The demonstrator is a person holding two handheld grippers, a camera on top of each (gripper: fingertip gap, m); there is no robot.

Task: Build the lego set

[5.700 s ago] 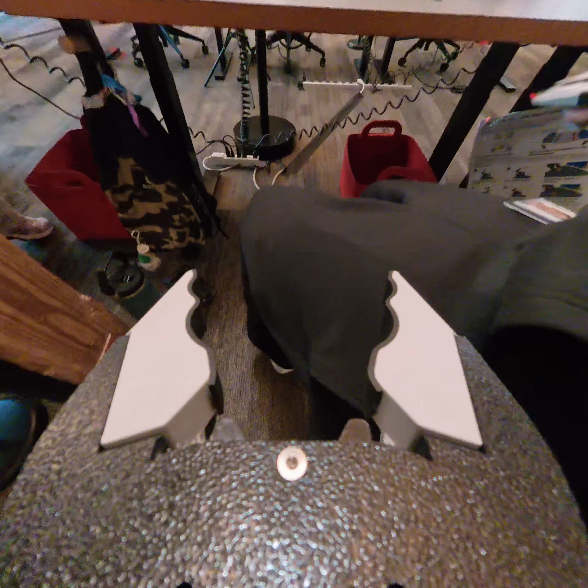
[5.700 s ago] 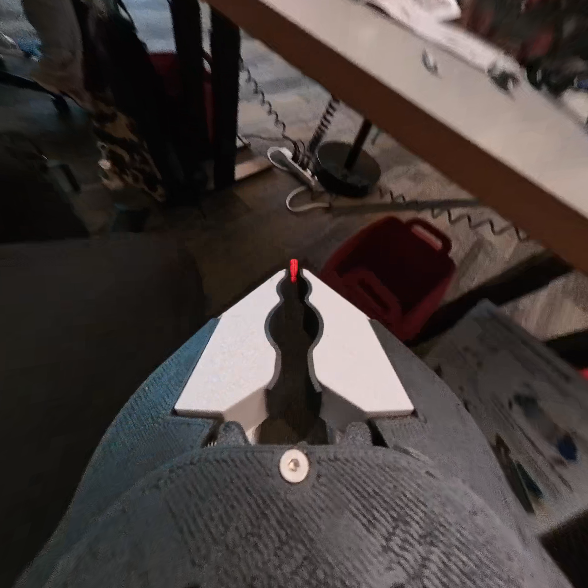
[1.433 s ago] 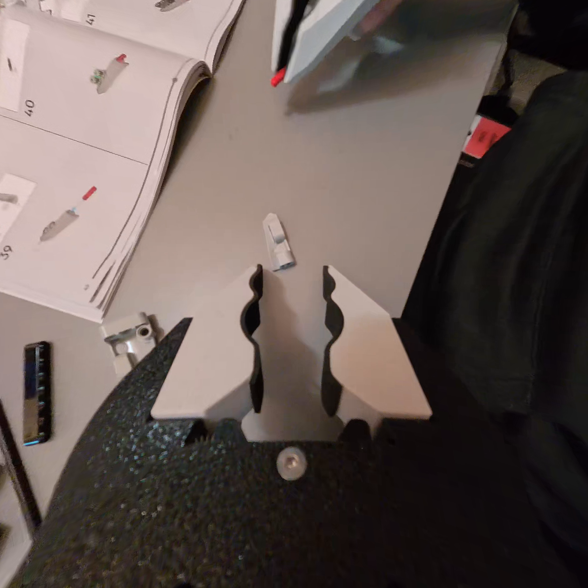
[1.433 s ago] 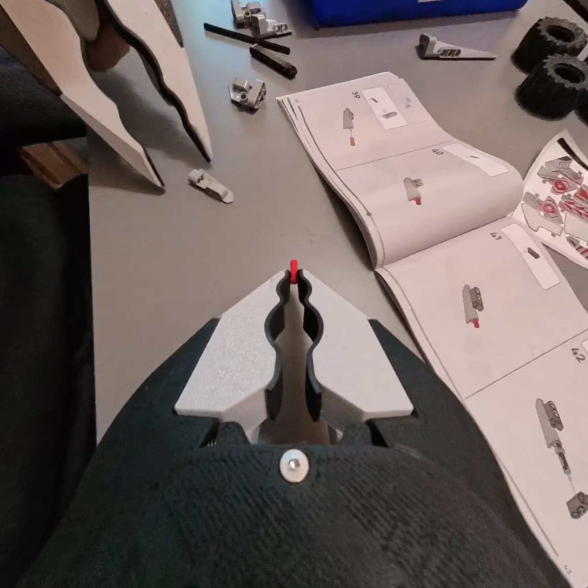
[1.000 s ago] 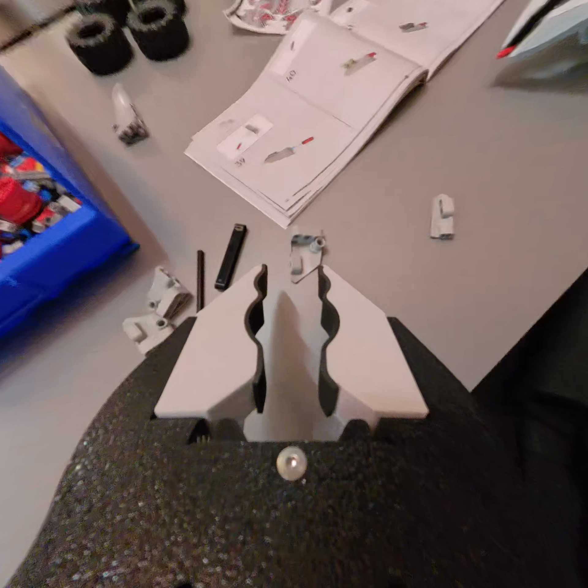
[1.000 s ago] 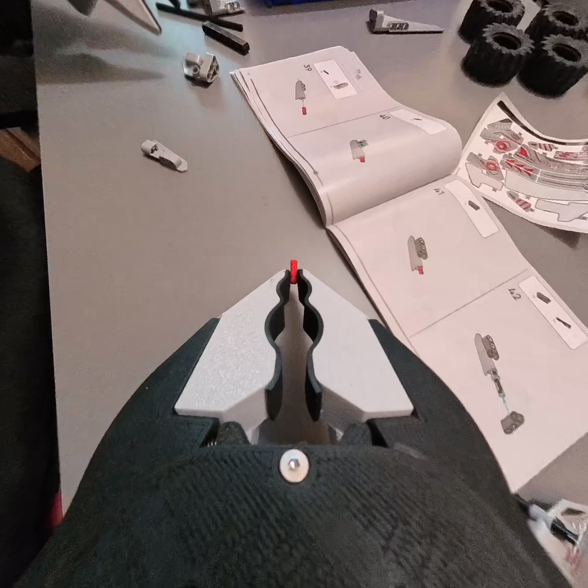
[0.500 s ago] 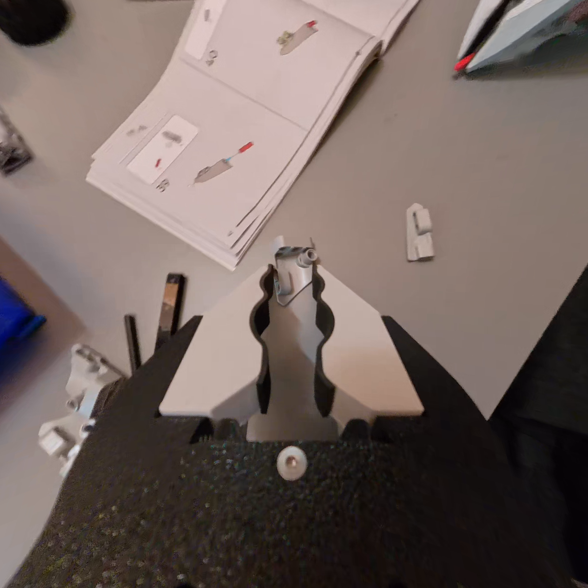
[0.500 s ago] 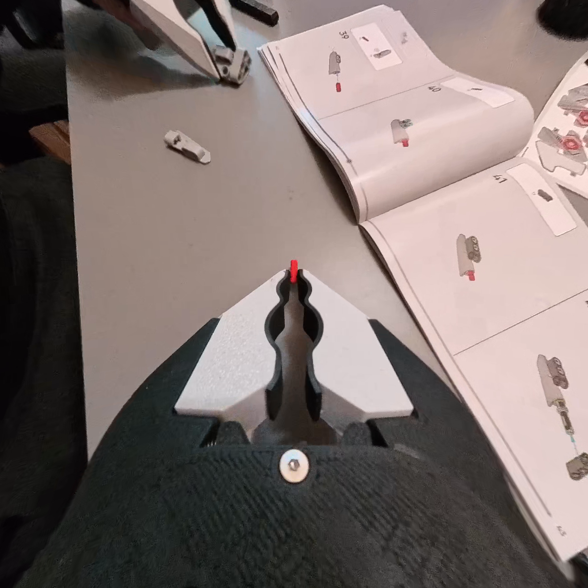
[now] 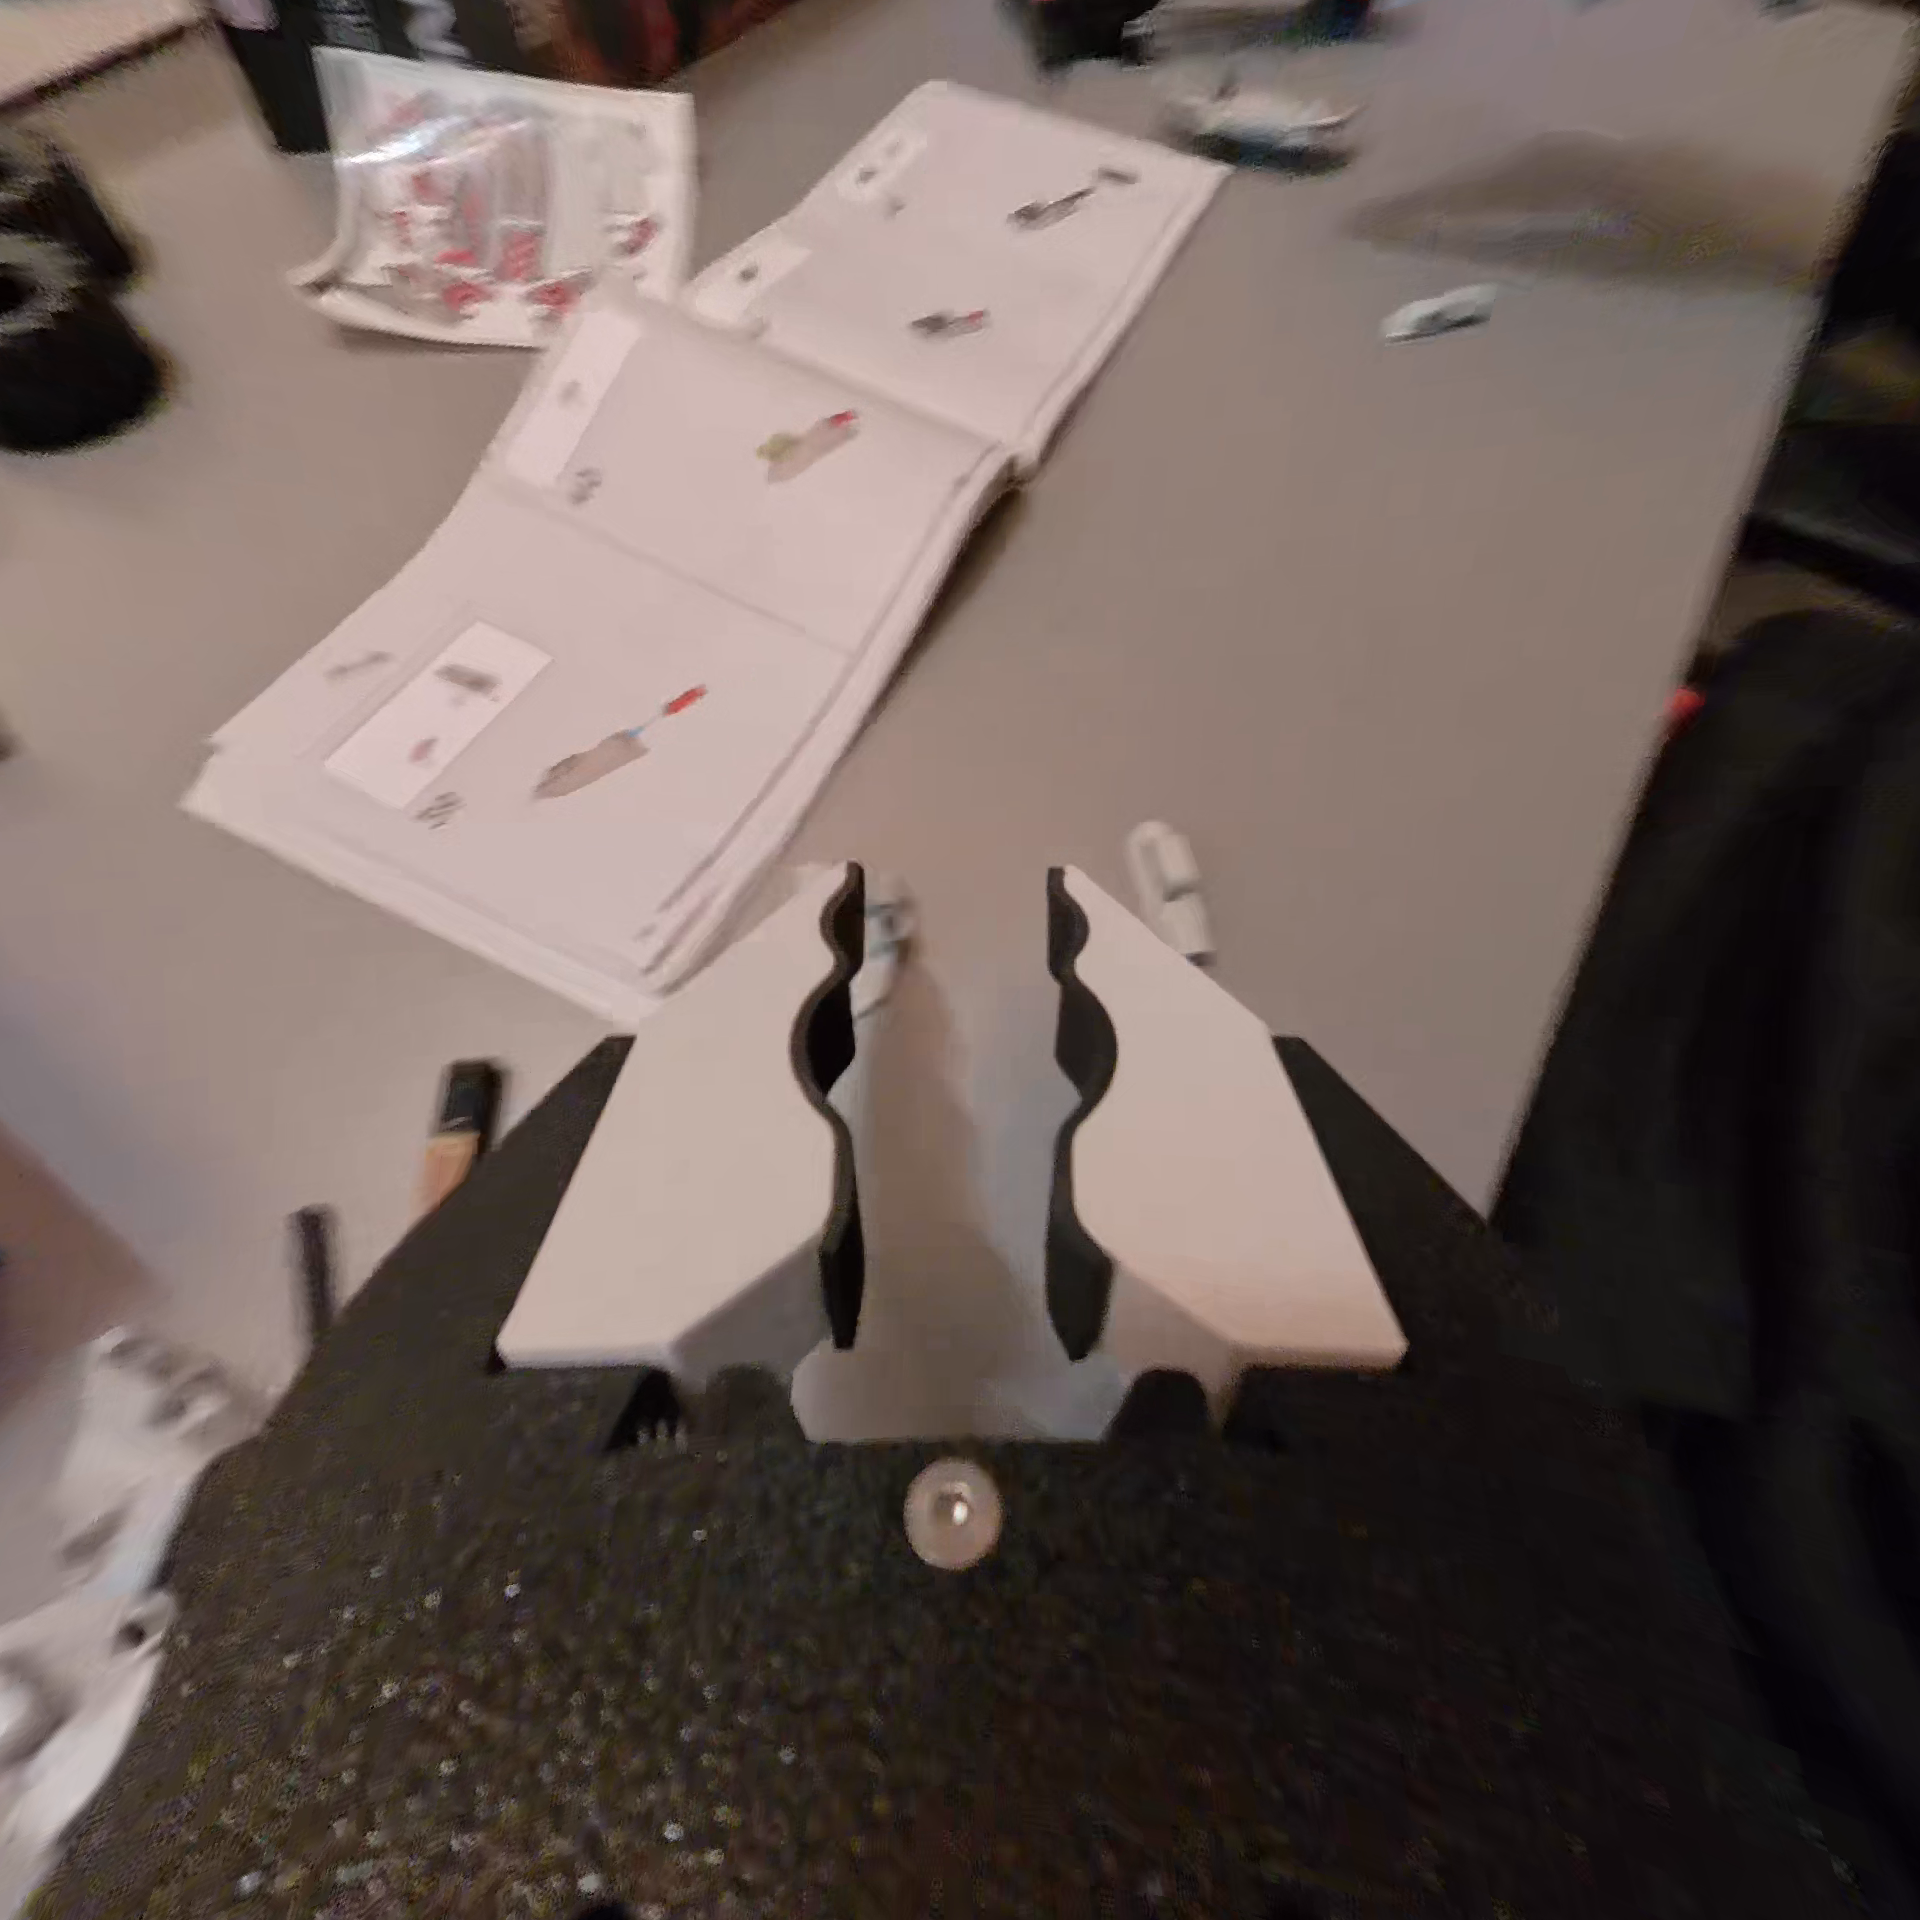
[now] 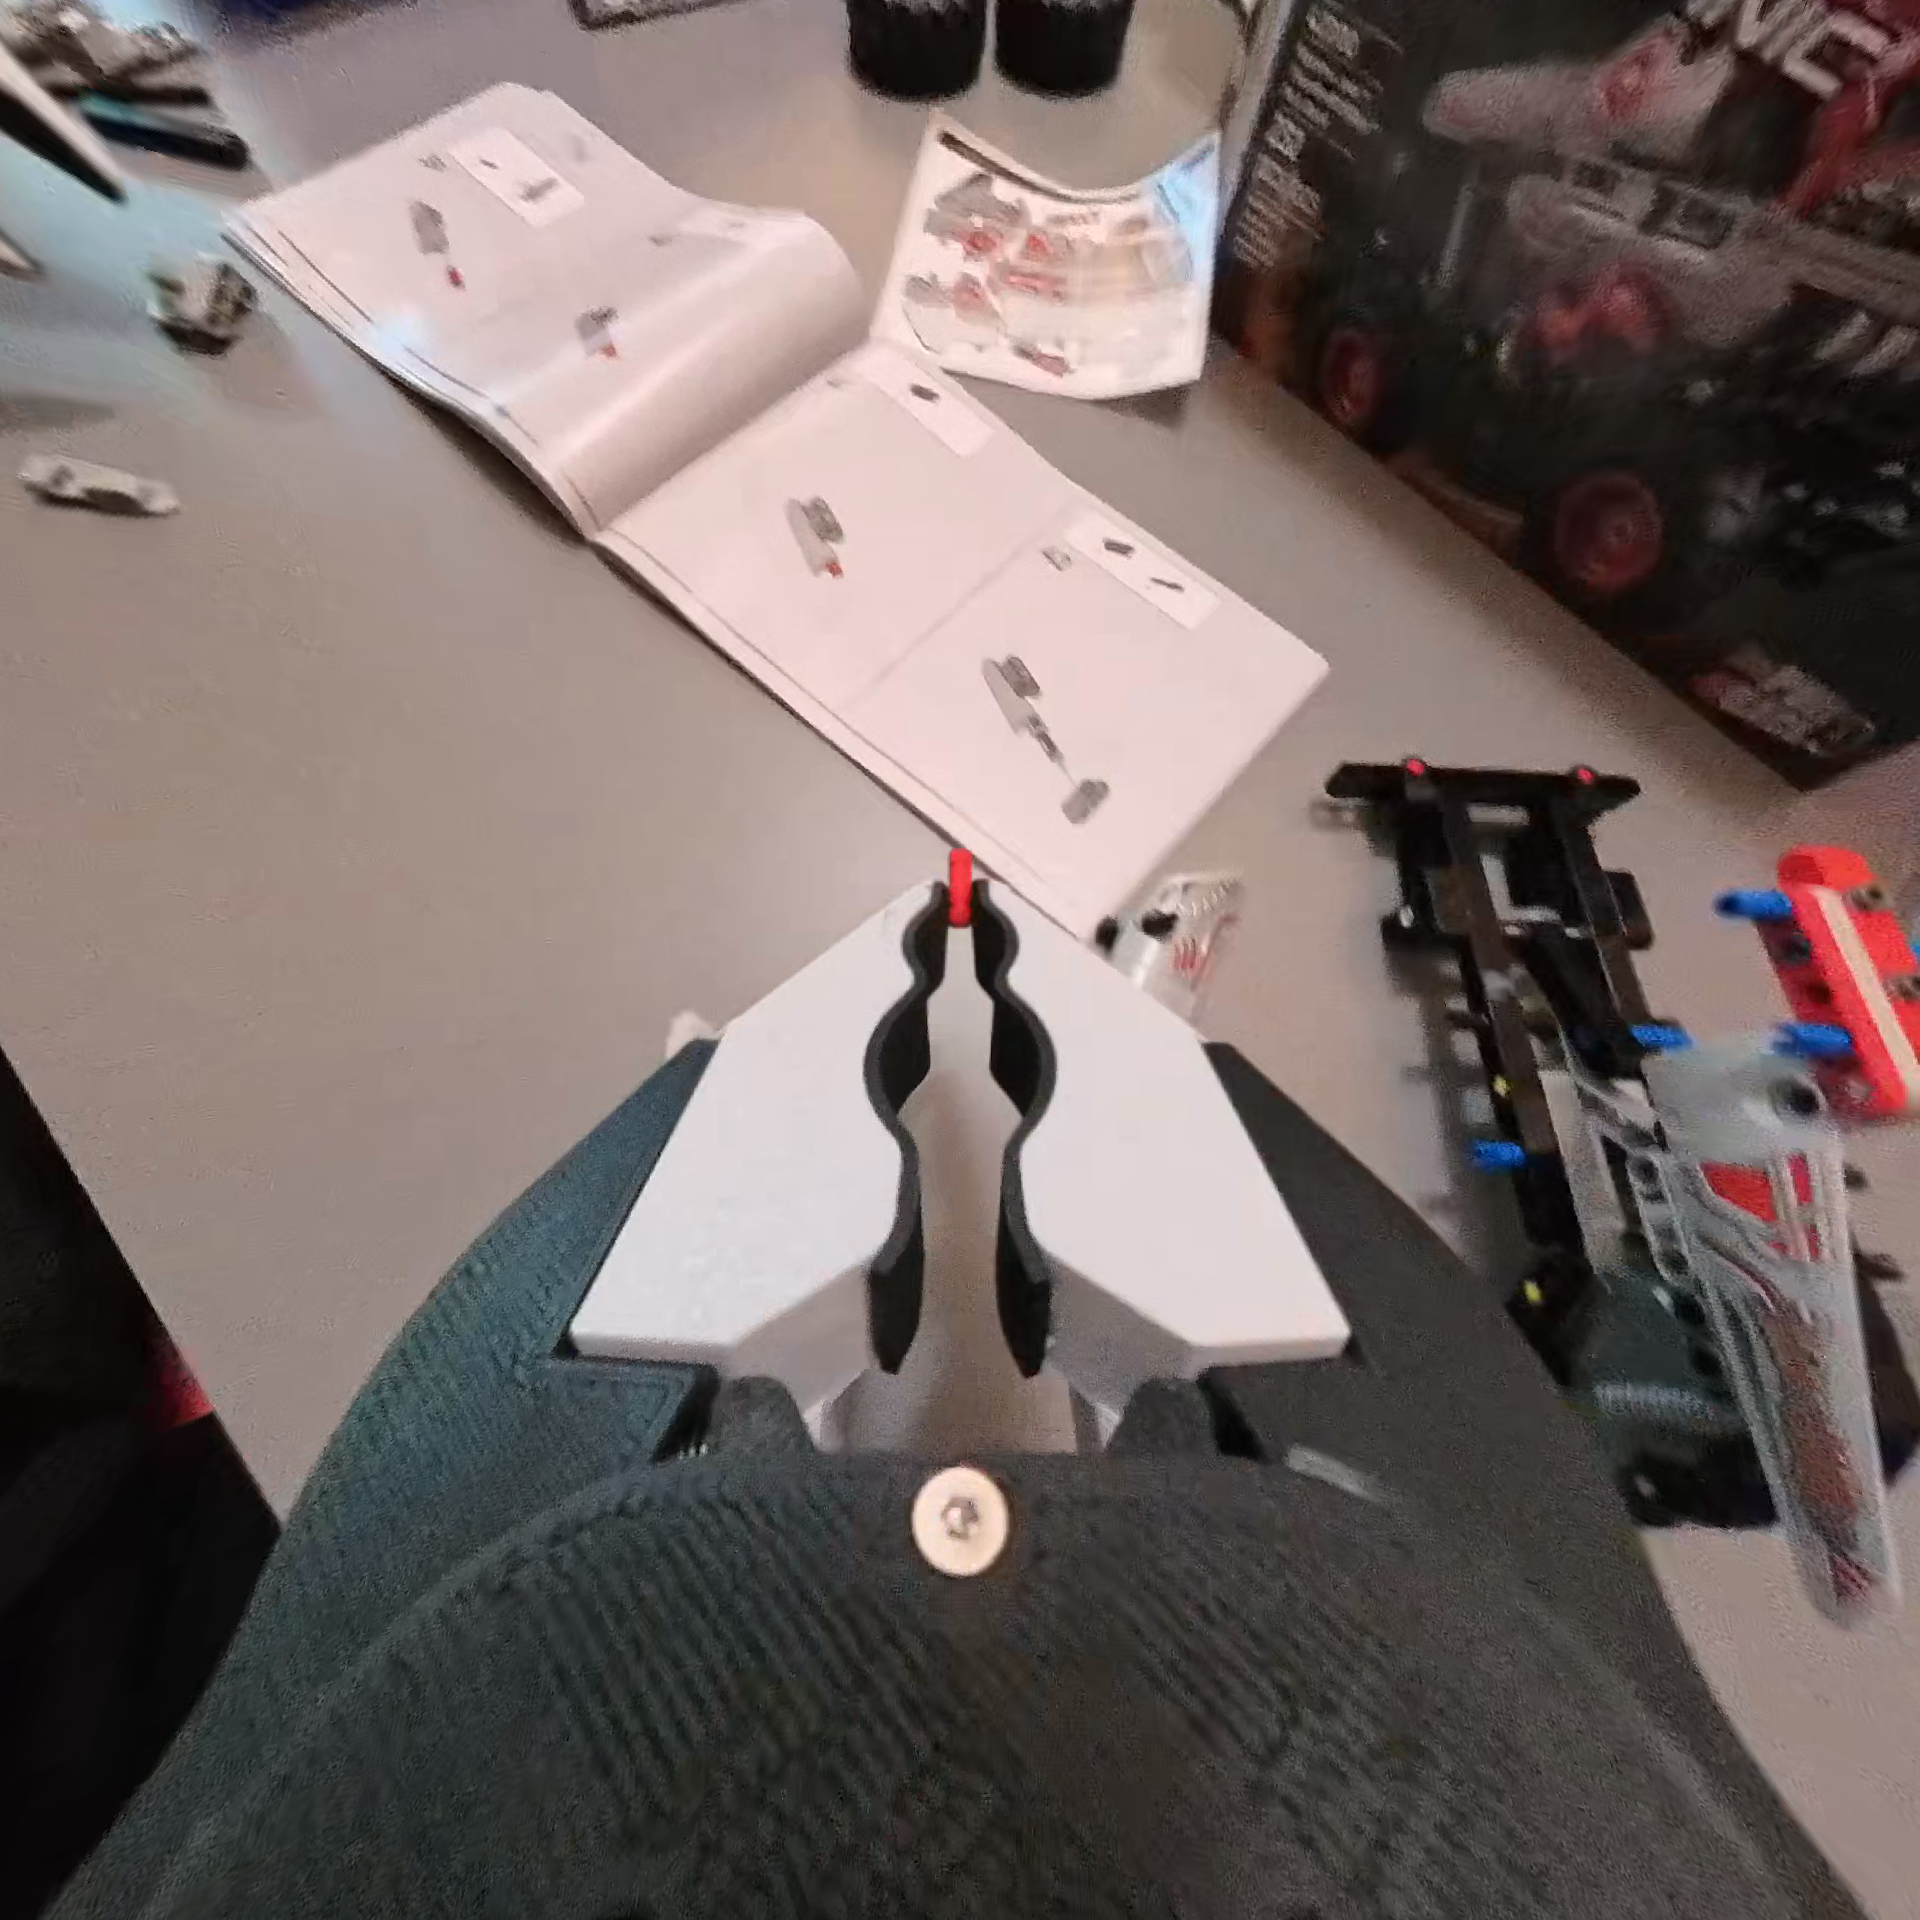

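My left gripper is open and empty, low over the grey table. A small grey connector lies just past the left fingertip, half hidden by it. A second grey piece lies beyond the right fingertip. My right gripper is shut on a small red pin that sticks out of the tips. A partly built black chassis with a grey-and-red panel lies to its right.
The open instruction booklet lies mid-table, with a sticker sheet and black tyres behind it. The set's box stands at the right. A red beam with blue pins, a black beam and loose grey pieces lie about. Tip to tip, the grippers are about 30 cm apart.
My left gripper has opened wider and pulled back from the grey connector, which stays on the table. My right gripper has swung right with the red pin, bringing the chassis and box into view.
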